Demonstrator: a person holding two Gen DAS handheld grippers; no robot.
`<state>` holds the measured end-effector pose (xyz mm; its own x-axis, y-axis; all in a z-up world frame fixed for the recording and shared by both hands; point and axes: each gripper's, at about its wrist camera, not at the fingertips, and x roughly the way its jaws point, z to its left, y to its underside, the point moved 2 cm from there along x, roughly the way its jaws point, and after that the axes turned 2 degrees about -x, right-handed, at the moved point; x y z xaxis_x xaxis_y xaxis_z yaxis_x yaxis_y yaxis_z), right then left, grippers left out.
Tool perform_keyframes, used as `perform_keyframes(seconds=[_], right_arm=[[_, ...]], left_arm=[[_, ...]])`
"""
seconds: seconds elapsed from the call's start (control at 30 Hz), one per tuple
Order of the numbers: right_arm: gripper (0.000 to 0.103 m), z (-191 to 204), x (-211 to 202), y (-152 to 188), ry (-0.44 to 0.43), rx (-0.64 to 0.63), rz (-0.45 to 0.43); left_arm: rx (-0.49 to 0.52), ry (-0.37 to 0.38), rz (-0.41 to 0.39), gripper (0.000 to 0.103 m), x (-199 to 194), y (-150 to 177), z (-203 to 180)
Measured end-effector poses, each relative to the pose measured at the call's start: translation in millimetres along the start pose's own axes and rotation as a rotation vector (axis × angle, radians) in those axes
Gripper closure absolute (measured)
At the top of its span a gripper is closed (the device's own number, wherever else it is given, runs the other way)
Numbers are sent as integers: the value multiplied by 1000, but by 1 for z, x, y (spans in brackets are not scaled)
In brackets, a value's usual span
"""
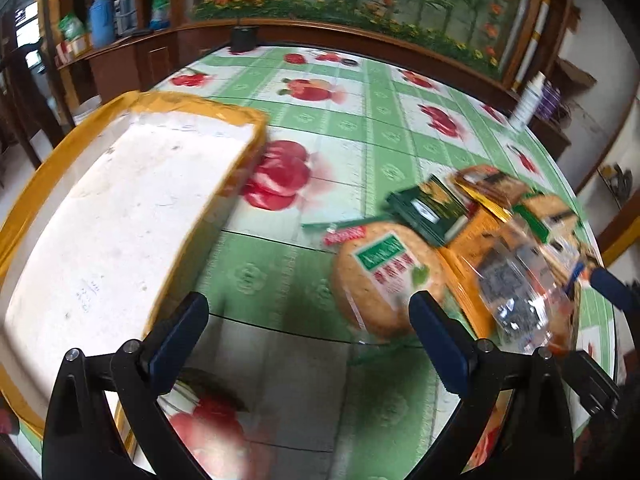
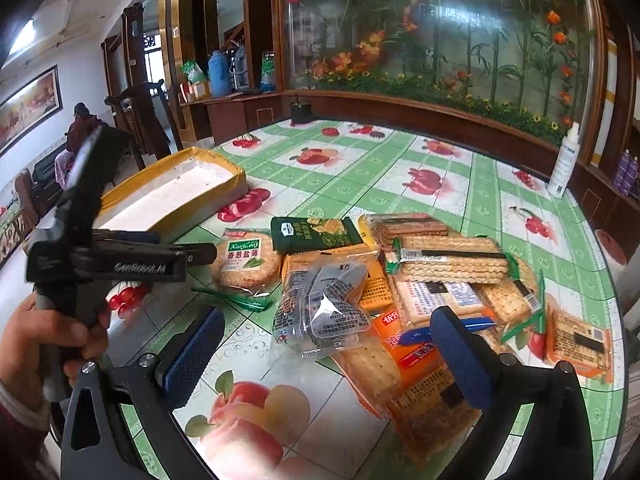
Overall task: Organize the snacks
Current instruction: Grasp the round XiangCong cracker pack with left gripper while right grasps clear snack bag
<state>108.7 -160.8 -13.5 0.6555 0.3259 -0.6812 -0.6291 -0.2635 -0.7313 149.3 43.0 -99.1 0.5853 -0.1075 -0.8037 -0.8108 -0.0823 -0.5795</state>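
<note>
A pile of snack packs lies on the fruit-print tablecloth (image 2: 360, 172). It holds a round cracker pack (image 2: 246, 260), a dark green pack (image 2: 316, 232), a clear pack of dark snacks (image 2: 320, 312), a stack of square crackers (image 2: 452, 260) and orange packs (image 2: 416, 356). My right gripper (image 2: 326, 356) hovers open over the pile, nothing between its fingers. My left gripper (image 1: 310, 336) is open and empty, between the white foam box (image 1: 120, 208) and the round cracker pack (image 1: 384, 276). The box (image 2: 172, 196), edged with yellow tape, looks empty.
A hand (image 2: 44, 340) holds the left gripper's handle. A white spray bottle (image 2: 564, 160) stands at the table's far right edge and a small black object (image 2: 300, 112) at the far edge. Wooden cabinets ring the table. A person (image 2: 80, 128) sits far left.
</note>
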Motion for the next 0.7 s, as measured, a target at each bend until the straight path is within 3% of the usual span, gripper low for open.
perform_keyframes(seconds=[0.33,0.7], right_arm=[[0,14,36,-11,-20,-63,56],[0,4,52,-10,-3,-54,103]], left_arm=[[38,-27,32,2,10,2,-10],[50,2,83,2,29,-16,-20]])
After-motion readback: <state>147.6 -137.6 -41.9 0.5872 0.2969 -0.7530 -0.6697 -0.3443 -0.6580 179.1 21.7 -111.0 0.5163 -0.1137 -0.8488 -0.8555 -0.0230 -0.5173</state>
